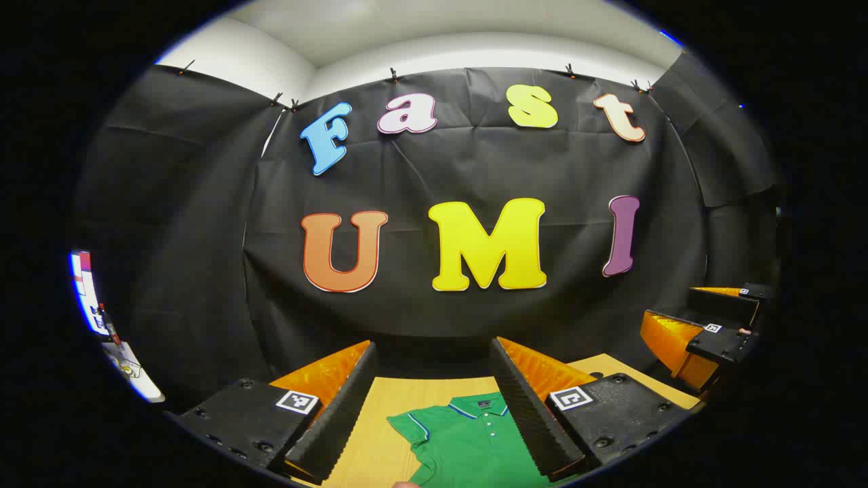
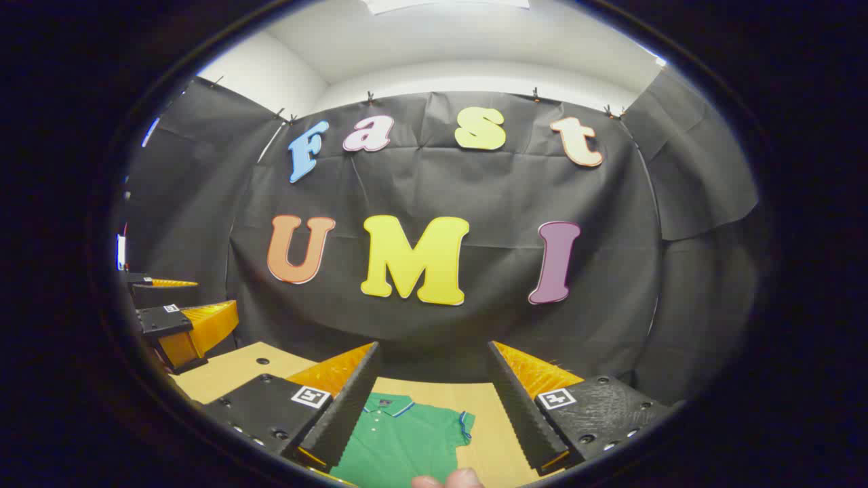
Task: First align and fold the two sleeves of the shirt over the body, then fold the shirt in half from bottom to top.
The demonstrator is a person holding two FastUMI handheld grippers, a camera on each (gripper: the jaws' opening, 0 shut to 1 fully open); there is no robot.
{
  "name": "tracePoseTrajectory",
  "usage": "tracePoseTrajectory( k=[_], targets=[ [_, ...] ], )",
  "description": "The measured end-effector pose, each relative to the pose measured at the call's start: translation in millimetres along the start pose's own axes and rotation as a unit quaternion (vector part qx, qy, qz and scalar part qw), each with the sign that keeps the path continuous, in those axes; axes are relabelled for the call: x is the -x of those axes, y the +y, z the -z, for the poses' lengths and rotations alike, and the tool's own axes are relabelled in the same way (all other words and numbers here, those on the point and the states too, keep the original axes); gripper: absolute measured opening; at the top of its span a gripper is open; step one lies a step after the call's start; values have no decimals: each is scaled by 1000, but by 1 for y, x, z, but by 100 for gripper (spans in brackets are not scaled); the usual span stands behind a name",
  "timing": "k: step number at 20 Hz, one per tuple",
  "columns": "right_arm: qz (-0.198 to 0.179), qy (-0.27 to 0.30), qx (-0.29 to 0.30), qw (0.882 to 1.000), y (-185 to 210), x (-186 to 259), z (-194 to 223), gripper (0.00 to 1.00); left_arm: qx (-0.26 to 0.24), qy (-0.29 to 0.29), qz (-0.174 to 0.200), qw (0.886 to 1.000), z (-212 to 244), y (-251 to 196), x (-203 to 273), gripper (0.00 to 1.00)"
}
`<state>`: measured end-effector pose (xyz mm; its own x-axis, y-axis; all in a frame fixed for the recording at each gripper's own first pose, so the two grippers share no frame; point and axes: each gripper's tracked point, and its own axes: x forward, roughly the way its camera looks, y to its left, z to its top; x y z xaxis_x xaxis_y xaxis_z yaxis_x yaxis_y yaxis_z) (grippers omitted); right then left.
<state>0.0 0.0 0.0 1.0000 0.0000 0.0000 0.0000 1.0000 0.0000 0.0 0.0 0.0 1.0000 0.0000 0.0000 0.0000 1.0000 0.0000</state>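
A light wooden table (image 1: 380,434) fronts the black cloth wall (image 1: 475,176); white walls and ceiling (image 2: 461,41) show above.

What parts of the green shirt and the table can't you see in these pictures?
- Left gripper view: the green shirt is cut off below its chest by the bottom edge, and the left gripper covers its other sleeve.
- Right gripper view: the right gripper hides one sleeve, and the hem is cut off too.
- Both views: most of the wooden table is out of frame.
- Shirt buttons: too small to count.
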Motion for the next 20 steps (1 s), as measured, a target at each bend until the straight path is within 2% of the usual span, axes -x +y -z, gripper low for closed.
tracePoseTrajectory(
  k=[7, 20],
  targets=[
    [-1, 7, 1, 1000, 3, -20, 5, 95, -2, 10, 2, 1000, 6, -3, -17, 100],
    [2, 18, 10, 1000, -4, -26, 12, 95, 0, 16, 6, 1000, 8, -14, -29, 100]
  ],
)
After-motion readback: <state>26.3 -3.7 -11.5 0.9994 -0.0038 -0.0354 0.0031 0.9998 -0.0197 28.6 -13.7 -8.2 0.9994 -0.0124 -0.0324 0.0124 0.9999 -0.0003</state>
